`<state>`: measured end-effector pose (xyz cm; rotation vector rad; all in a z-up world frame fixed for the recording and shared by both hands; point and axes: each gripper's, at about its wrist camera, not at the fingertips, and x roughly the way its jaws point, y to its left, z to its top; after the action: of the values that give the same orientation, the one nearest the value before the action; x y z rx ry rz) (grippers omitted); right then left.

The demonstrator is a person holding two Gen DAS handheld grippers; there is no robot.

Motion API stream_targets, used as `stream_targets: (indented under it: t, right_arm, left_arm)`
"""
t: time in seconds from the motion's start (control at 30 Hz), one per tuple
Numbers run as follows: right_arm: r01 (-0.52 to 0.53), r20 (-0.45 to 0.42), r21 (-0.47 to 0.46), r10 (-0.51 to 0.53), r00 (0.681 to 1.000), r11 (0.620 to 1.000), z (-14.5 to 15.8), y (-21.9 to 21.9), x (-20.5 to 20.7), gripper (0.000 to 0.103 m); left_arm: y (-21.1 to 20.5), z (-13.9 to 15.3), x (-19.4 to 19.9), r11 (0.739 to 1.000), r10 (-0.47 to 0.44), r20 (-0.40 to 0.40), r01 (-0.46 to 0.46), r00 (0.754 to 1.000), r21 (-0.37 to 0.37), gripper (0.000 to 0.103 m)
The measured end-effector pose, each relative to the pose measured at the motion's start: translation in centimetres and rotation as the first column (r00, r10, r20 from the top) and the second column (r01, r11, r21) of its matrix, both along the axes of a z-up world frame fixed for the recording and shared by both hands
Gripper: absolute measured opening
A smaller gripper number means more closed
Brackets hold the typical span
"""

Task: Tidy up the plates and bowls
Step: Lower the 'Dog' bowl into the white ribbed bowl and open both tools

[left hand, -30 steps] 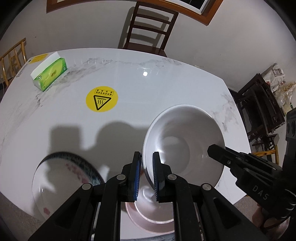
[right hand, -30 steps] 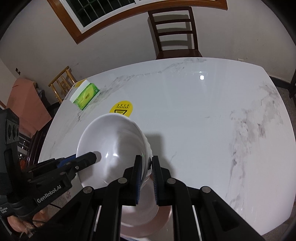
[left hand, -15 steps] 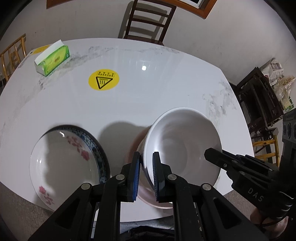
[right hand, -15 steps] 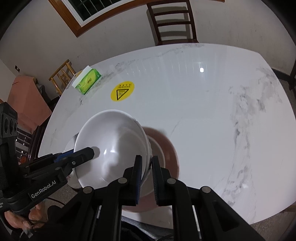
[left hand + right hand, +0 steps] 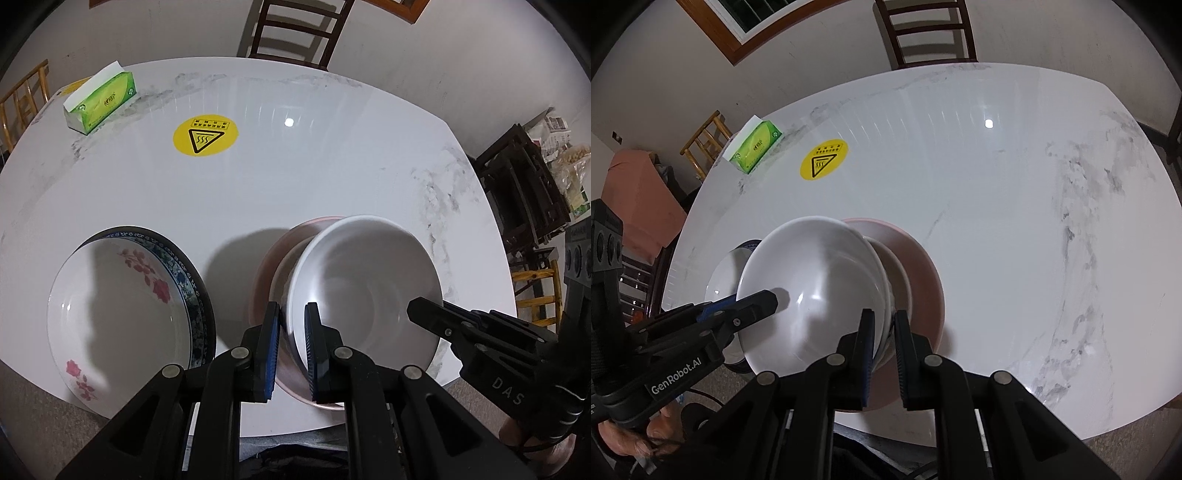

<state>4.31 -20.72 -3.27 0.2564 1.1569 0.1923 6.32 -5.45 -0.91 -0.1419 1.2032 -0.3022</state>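
While a second ago only a small part of the pink plate (image 5: 275, 254) showed under it, the white bowl (image 5: 364, 286) has now come lower, just above that plate, near the table (image 5: 332, 155) edge. I judge that stacking is almost done. Left gripper (image 5: 291, 334) pinches the bowl's left rim, right gripper (image 5: 884, 338) the opposite rim; both point steeply down. Left of the pink plate lies the flowered plate (image 5: 122, 306).
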Motion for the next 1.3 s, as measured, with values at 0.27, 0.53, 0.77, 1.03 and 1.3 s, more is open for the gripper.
stream_targets:
  t: [0.27,0.53,0.77,1.03,1.3]
  right_arm:
    - [0.003,-0.007,-0.01,-0.003,1.0,1.0,-0.3,0.0,0.4,0.011]
    - [0.006,-0.019,-0.008,-0.006,1.0,1.0,-0.9,-0.1,1.0,0.011]
    - [0.003,-0.022,-0.007,-0.003,1.0,1.0,-1.4,0.0,1.1,0.014]
    - [0.01,-0.015,-0.013,-0.01,1.0,1.0,-1.5,0.2,1.1,0.014]
    - [0.014,-0.014,-0.009,-0.014,1.0,1.0,-1.6,0.2,1.2,0.014]
  left_arm:
    - [-0.3,-0.7,0.5,1.0,0.0,-0.017,0.0,1.0,0.005,0.01]
    - [-0.5,-1.4,0.8,1.0,-0.003,-0.032,0.003,0.999,0.009,0.01]
    - [-0.6,-1.6,0.9,1.0,-0.004,-0.029,0.004,1.0,0.016,0.01]
    - [-0.5,-1.6,1.0,1.0,0.001,-0.029,-0.001,1.0,0.005,0.01]
    - [-0.4,-1.7,1.0,1.0,0.003,-0.028,-0.003,1.0,-0.005,0.011]
